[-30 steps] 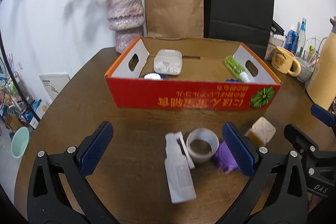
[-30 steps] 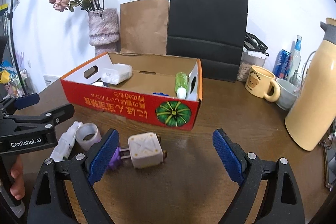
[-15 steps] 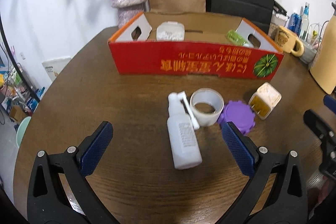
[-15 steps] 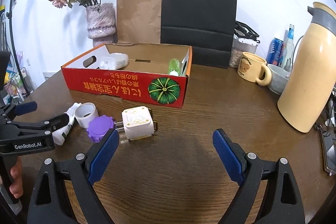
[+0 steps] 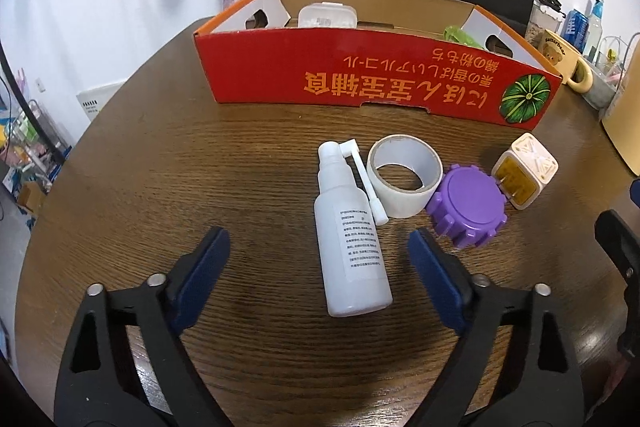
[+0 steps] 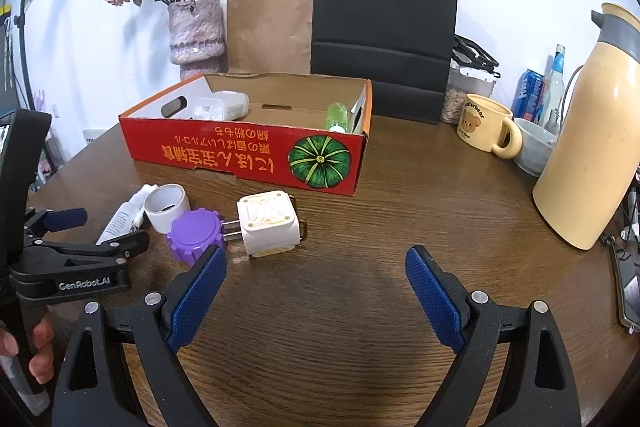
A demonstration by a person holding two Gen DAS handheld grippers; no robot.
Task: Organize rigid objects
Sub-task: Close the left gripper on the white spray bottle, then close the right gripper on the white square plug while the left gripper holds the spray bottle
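While both grippers hover over the wooden table [image 5: 160, 167] with jaws spread wide and nothing held, the white spray bottle [image 5: 350, 231] lies flat between the left gripper [image 5: 318, 253] fingers, its base nearer the right-hand pad and its nozzle pointing to 12 o'clock. Touching the bottle's nozzle at 1 o'clock is the tape roll [image 5: 404, 179], then the purple lid [image 5: 466, 205] and the white plug adapter [image 5: 524, 171] further toward 2 o'clock. For the right gripper [image 6: 316, 277], the adapter [image 6: 270, 223] sits just beyond the left-hand fingertip at 11 o'clock, outside the gap. At 12 o'clock stands the red cardboard box [image 6: 240, 151].
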